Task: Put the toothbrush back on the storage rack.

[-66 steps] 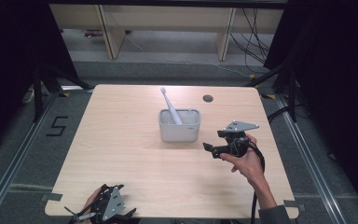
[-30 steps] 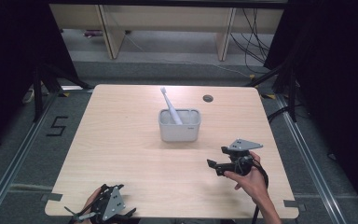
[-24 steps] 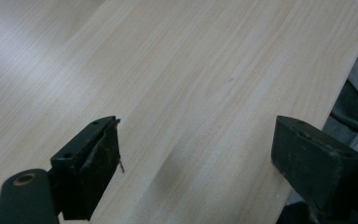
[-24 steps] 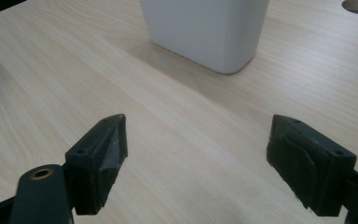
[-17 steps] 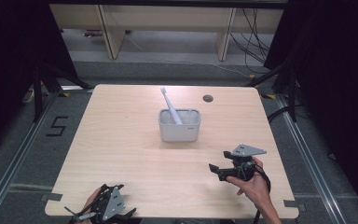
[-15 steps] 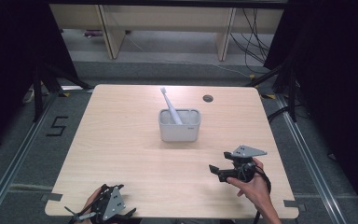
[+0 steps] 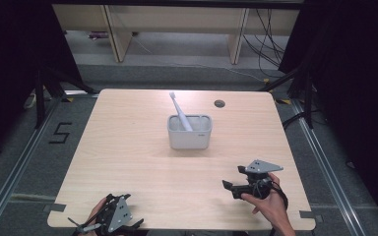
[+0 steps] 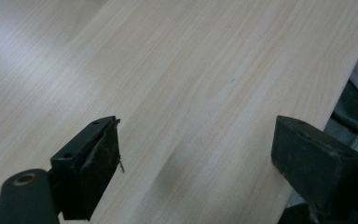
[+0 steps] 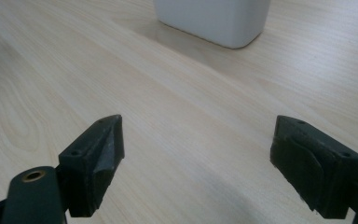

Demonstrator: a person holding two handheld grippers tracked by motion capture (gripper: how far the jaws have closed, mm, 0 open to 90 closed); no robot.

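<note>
- High view, far left: the left gripper (image 7: 109, 221) sits at the near-left corner of the wooden table (image 7: 128, 147), held in the person's left hand (image 7: 94, 216), with its grey three-cornered plate facing up.
- In the left gripper view, the left gripper's (image 8: 196, 158) two black jaws stand wide apart with nothing but bare wood between them (the table's edge and a strip of grey floor show at the right of that view).
- Moving right in the high view, a white container (image 7: 189, 132) stands upright near the middle of the table, a little toward the far side.
- A white toothbrush (image 7: 179, 110) stands inside the container, leaning toward the far left, with its head well above the rim.
- A small dark round hole (image 7: 219, 103) lies in the tabletop, beyond the container and to its right.
- Farther right, the right gripper (image 7: 236, 187) is held in the person's right hand (image 7: 268, 204) near the table's near-right edge, well apart from the container, its jaws pointing left.
- In the right gripper view, the right gripper's (image 9: 196, 158) jaws are spread wide and hold nothing (only wood grain lies between them), and the lower part of the white container (image 9: 212, 21) shows farther off at the top.
</note>
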